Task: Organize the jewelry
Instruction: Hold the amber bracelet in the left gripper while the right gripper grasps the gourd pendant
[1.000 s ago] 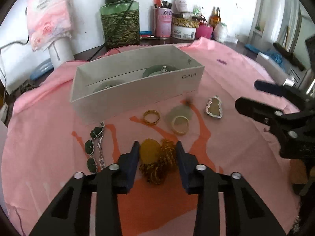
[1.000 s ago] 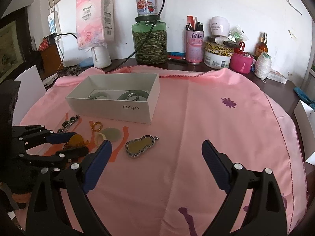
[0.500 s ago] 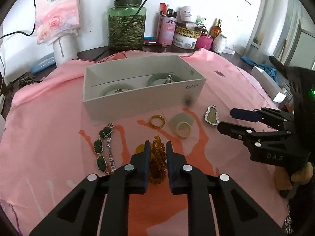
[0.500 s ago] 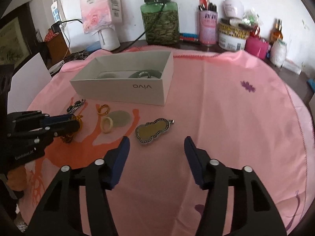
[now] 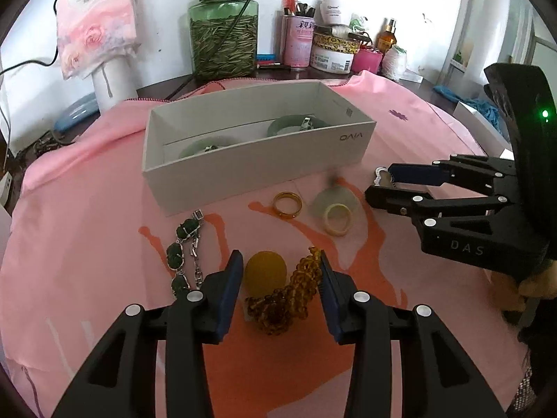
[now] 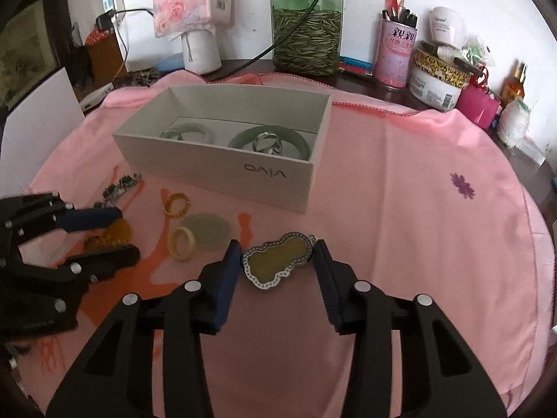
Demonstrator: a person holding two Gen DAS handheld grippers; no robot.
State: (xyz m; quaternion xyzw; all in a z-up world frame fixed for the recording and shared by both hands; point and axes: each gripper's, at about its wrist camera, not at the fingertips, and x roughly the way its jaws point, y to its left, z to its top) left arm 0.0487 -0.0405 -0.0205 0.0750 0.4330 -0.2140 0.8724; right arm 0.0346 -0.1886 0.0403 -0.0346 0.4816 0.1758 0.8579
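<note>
My left gripper (image 5: 280, 271) hovers low over the pink cloth with its jaws opening. An amber bead bracelet (image 5: 285, 299) and a yellow disc (image 5: 265, 271) lie loose between them, the beads brushing the right finger. My right gripper (image 6: 276, 261) straddles a gourd-shaped pendant (image 6: 275, 264) with a studded rim. Its jaws are closing and the pads stand just off the pendant's two ends. The pendant rests flat on the cloth. A white box (image 6: 222, 170) behind holds two green bangles and a silver ring.
On the cloth lie a gold ring (image 5: 287, 204), a cream ring (image 5: 337, 219) on a pale green disc (image 5: 334, 196), and a green-stone bracelet (image 5: 181, 250). A big green jar (image 5: 222, 35), tins and bottles line the wall behind.
The left jaws, pinched on the amber beads half a second ago, have spread apart. The right gripper came down and forward over the gourd pendant, and its jaws narrowed around it.
</note>
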